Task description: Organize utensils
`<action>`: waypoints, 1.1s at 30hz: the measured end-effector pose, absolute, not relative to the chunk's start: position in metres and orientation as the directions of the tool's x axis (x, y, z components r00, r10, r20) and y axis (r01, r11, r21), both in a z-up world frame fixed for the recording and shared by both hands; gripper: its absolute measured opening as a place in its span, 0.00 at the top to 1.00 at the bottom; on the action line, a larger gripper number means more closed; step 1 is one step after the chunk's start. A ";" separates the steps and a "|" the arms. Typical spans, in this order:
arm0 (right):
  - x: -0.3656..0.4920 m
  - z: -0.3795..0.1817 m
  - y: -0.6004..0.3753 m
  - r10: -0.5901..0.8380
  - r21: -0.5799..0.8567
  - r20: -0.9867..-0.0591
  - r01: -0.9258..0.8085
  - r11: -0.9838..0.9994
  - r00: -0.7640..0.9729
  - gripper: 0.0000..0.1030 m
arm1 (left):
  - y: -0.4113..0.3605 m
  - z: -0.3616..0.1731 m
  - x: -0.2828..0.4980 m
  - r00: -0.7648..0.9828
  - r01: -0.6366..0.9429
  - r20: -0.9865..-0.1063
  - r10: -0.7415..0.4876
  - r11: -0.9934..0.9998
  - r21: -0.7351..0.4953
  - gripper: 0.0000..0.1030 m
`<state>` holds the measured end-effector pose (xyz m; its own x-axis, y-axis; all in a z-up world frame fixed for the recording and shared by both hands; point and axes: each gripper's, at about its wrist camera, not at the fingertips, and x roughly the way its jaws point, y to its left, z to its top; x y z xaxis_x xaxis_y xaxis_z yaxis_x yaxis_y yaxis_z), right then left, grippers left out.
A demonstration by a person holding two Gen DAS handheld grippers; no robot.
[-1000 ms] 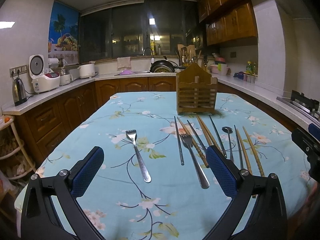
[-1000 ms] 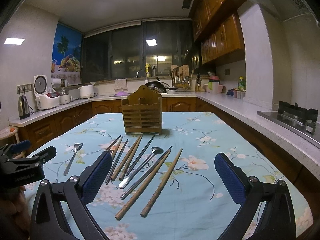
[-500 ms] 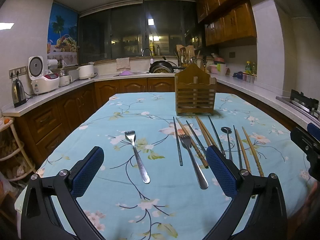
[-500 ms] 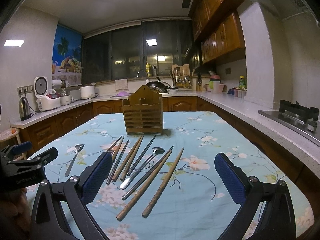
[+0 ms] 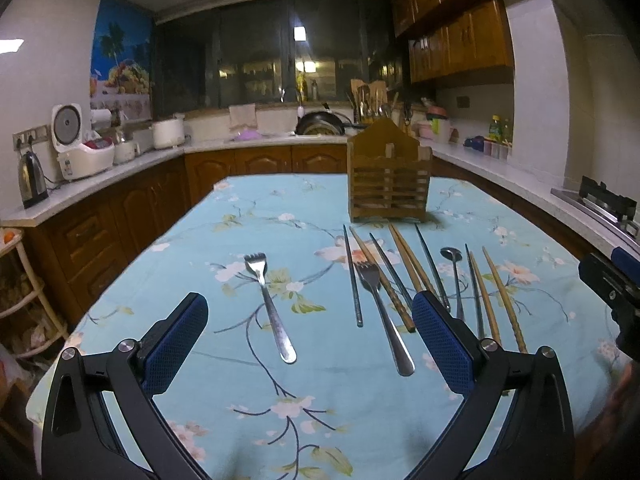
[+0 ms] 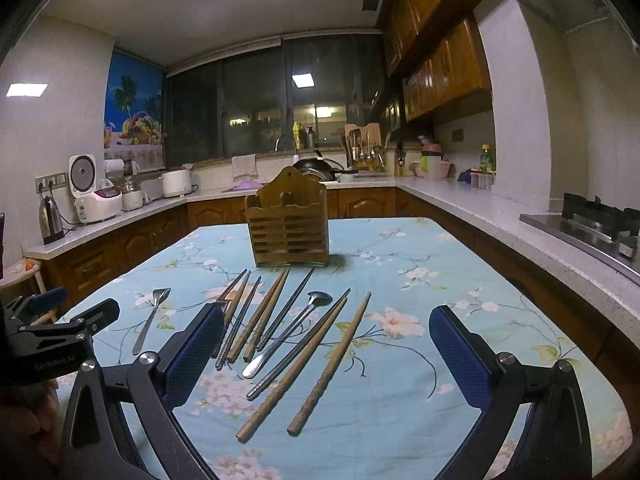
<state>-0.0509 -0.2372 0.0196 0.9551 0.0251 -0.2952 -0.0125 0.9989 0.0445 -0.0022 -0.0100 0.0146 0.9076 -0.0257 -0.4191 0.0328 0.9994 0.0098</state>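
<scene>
A wooden slatted utensil holder [image 5: 389, 178] [image 6: 288, 227] stands upright far down the table. In front of it lie a lone steel fork [image 5: 270, 306] [image 6: 150, 319], a second fork [image 5: 382, 314], a metal spoon [image 5: 455, 276] [image 6: 289, 332], and several wooden chopsticks [image 6: 330, 364] and metal chopsticks [image 5: 353, 276]. My left gripper [image 5: 306, 338] is open and empty, above the near table edge, with the lone fork between its fingers. My right gripper [image 6: 326, 356] is open and empty, with chopsticks and the spoon between its fingers.
The table has a light blue floral cloth [image 5: 320, 392] [image 6: 400, 420]. Kitchen counters run around it: a kettle [image 5: 31, 179] and rice cooker [image 5: 78, 148] at left, a gas stove [image 6: 596, 220] at right, a wok [image 5: 320, 124] at the back.
Both views have shifted slightly; the utensils sit a little further up the frame. Nothing on the table has moved, and both grippers stay open.
</scene>
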 end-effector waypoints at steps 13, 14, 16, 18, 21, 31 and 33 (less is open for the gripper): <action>-0.024 0.029 -0.231 0.088 0.109 -0.408 -0.047 0.993 0.909 0.00 | -0.008 0.017 0.046 0.814 0.114 -0.566 -0.131 0.991 -0.065 0.00; -0.020 0.030 -0.228 0.100 0.120 -0.419 -0.054 0.991 0.902 0.00 | -0.009 0.017 0.051 0.803 0.126 -0.578 -0.144 0.989 -0.071 0.00; -0.007 0.031 -0.235 0.130 0.146 -0.441 -0.072 0.987 0.888 0.00 | -0.011 0.015 0.062 0.780 0.143 -0.603 -0.168 0.986 -0.090 0.00; 0.003 0.032 -0.233 0.153 0.173 -0.465 -0.080 0.982 0.872 0.01 | -0.012 0.014 0.074 0.755 0.159 -0.628 -0.192 0.981 -0.109 0.00; 0.019 0.031 -0.238 0.181 0.217 -0.491 -0.082 0.973 0.852 0.02 | -0.015 0.012 0.092 0.712 0.182 -0.665 -0.226 0.974 -0.135 0.00; 0.089 0.016 -0.260 0.311 0.365 -0.600 -0.093 0.926 0.737 0.42 | -0.028 -0.003 0.146 0.575 0.249 -0.759 -0.306 0.949 -0.194 0.27; 0.103 0.009 -0.261 0.333 0.387 -0.626 -0.090 0.918 0.705 0.52 | -0.033 -0.009 0.155 0.545 0.262 -0.776 -0.318 0.944 -0.203 0.33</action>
<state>0.1027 -0.2608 0.0088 0.7049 0.3331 -0.6262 -0.0900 0.9177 0.3869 0.1551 -0.0334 -0.0086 0.5452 -0.3181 -0.7756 0.2619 0.9435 -0.2029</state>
